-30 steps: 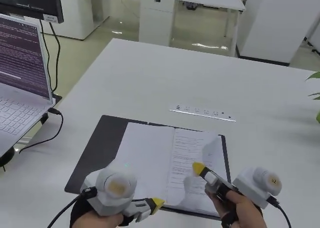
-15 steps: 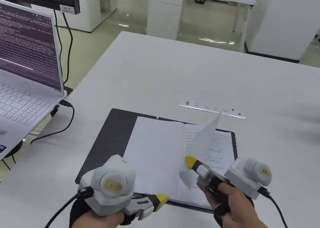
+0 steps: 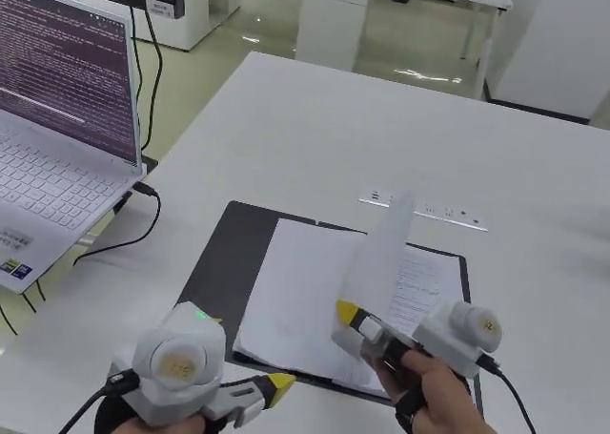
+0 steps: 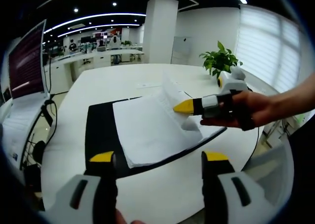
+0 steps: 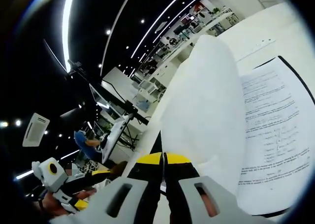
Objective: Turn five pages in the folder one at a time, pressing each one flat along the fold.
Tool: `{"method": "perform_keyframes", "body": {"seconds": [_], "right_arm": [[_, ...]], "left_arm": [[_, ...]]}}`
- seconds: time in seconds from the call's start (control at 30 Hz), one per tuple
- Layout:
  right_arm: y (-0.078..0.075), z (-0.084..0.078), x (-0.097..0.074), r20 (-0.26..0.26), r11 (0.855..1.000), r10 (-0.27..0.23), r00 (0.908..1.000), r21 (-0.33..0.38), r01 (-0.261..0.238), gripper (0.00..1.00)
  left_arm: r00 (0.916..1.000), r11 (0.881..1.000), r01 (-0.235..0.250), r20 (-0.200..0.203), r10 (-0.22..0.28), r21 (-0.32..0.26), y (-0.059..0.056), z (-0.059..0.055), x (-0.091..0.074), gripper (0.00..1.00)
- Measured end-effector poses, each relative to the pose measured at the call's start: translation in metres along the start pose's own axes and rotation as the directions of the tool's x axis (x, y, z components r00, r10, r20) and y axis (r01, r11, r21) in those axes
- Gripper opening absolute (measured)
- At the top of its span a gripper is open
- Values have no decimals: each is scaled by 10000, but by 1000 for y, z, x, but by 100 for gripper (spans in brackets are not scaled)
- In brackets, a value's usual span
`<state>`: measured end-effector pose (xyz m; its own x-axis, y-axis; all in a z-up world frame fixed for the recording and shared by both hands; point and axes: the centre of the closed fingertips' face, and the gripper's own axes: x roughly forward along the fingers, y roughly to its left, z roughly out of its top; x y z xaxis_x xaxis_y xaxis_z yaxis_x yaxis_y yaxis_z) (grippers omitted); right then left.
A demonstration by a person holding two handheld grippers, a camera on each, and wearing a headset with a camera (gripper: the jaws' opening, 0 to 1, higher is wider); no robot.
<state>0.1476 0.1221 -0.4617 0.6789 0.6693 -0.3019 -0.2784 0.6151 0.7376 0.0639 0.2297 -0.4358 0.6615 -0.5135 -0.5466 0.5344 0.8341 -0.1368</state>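
Pinching the page (image 3: pixel 383 248), the right gripper (image 5: pixel 164 158) holds it raised over the folder (image 3: pixel 217 262), ready to swing toward 9 o'clock; the left gripper (image 4: pixel 158 157) hovers wide open at 7 o'clock, reserved for pressing.

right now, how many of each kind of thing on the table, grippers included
grippers: 2 (left gripper, right gripper)
folder: 1
lifted page: 1
laptop: 1
socket strip: 1
total: 6
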Motion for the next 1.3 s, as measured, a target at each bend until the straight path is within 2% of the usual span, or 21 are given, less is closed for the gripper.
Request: {"method": "perform_keyframes", "body": {"seconds": [0.2,0.3,0.67,0.87,1.07,1.2,1.3], "right_arm": [[3,-21,11,-520,9999,109,9986,-1,-109,0],[6,-27,17,-645,9999,137,9978,83,-132,0],[16,-51,42,-1243,9991,398,9914,206,-375,0],[29,-65,53,-1602,9980,628,9851,215,-601,0],[29,-74,65,-1774,9978,615,9822,355,-560,0],[28,-77,72,-1824,9975,569,9816,521,-482,0],[25,-81,76,-1842,9964,518,9815,754,-384,0]], "left_arm": [[9994,9993,-348,27,349,-109,21,-1,-9,70],[9991,9990,-427,35,427,-131,26,-1,-11,70],[9990,9988,-432,65,433,-225,32,-3,-14,71],[9980,9974,-602,170,609,-386,41,0,-17,71],[9970,9961,-718,248,731,-509,48,0,-20,71],[9970,9958,-725,232,739,-550,51,-2,-21,70],[9974,9952,-720,45,725,-669,53,-11,-20,70]]}}
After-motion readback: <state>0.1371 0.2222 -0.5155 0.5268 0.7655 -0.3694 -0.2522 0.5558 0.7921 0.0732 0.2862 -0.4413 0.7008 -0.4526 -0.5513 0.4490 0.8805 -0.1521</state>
